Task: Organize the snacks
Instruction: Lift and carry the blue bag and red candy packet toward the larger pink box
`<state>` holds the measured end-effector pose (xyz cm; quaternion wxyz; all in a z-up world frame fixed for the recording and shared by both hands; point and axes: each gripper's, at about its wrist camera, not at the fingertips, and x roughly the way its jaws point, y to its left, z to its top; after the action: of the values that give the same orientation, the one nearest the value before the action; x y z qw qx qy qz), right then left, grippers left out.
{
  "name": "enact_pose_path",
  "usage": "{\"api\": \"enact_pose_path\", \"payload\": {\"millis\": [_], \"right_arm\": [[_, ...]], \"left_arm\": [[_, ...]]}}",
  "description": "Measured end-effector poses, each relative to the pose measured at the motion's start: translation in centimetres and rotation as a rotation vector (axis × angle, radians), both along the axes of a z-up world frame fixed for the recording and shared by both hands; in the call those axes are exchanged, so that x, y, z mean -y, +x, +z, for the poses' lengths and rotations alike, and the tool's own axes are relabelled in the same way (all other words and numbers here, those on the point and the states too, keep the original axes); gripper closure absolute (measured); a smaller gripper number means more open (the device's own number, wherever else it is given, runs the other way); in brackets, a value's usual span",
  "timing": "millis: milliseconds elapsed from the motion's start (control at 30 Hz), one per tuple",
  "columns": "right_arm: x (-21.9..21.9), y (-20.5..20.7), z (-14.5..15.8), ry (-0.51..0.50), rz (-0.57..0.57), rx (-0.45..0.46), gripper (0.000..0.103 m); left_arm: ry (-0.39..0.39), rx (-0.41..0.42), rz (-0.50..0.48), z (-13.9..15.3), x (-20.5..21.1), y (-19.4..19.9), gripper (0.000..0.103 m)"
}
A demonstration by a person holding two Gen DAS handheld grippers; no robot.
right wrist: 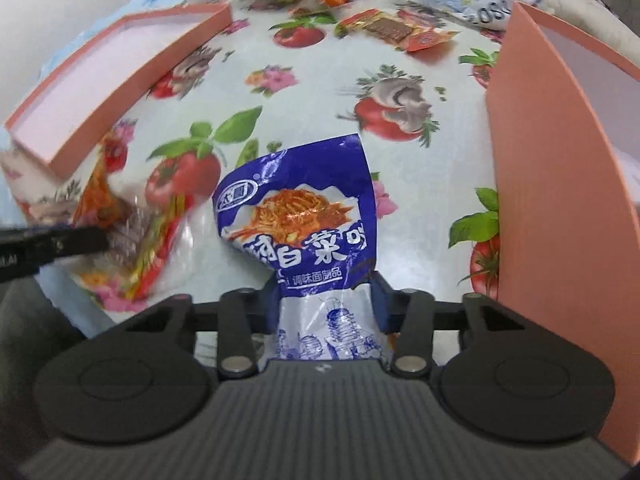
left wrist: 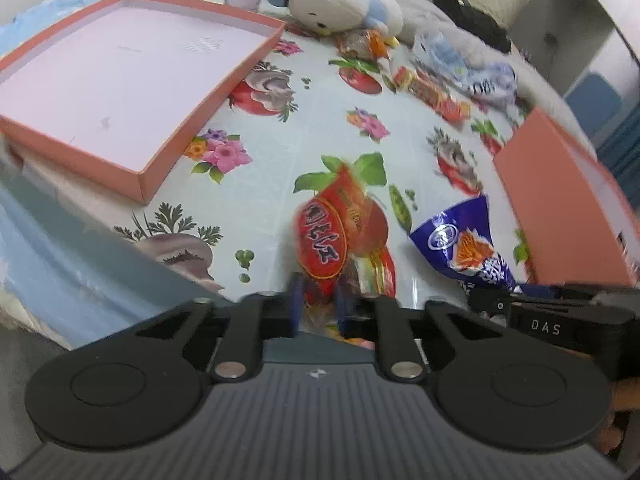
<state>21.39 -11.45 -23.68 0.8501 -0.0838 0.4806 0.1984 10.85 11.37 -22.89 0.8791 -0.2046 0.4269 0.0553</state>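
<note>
Two hand-held grippers, each clamped on a snack packet over the vegetable-print surface [left wrist: 320, 120].
At ten o'clock lies the empty shallow pink box [left wrist: 120, 76]; the left hand-held gripper [left wrist: 318, 300] has its jaws nearly together, pinching the red snack packet [left wrist: 332, 236] at six o'clock. The right hand-held gripper [right wrist: 326, 304] grips the blue noodle-snack packet [right wrist: 300, 208] at its lower end. At three o'clock stands the taller pink box [right wrist: 552, 184]; loose snacks [right wrist: 396, 32] sit at twelve.
</note>
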Motion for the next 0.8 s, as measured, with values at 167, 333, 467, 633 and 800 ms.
{"api": "enact_pose_path", "payload": {"millis": [167,333,467,633,800], "right_arm": [[1.0,-0.9,2.1,0.046,-0.048,0.035,0.065],[1.8,-1.9,5.1,0.088,-0.084,0.085,0.064],[2.7,-3.2,7.7,0.132,-0.122,0.115,0.064],[4.0,-5.7,10.5,0.188,-0.159,0.148,0.064],[5.2,-8.7,12.9,0.241,-0.184,0.168,0.064]], "left_arm": [[0.023,0.041,0.022,1.3,0.2,-0.1,0.094],[0.014,0.086,0.019,3.2,0.6,-0.3,0.095],[-0.002,0.117,0.011,5.4,1.2,-0.9,0.095],[0.009,0.144,-0.033,8.5,2.3,-2.3,0.095],[0.009,0.175,-0.075,11.1,3.4,-3.8,0.095]]}}
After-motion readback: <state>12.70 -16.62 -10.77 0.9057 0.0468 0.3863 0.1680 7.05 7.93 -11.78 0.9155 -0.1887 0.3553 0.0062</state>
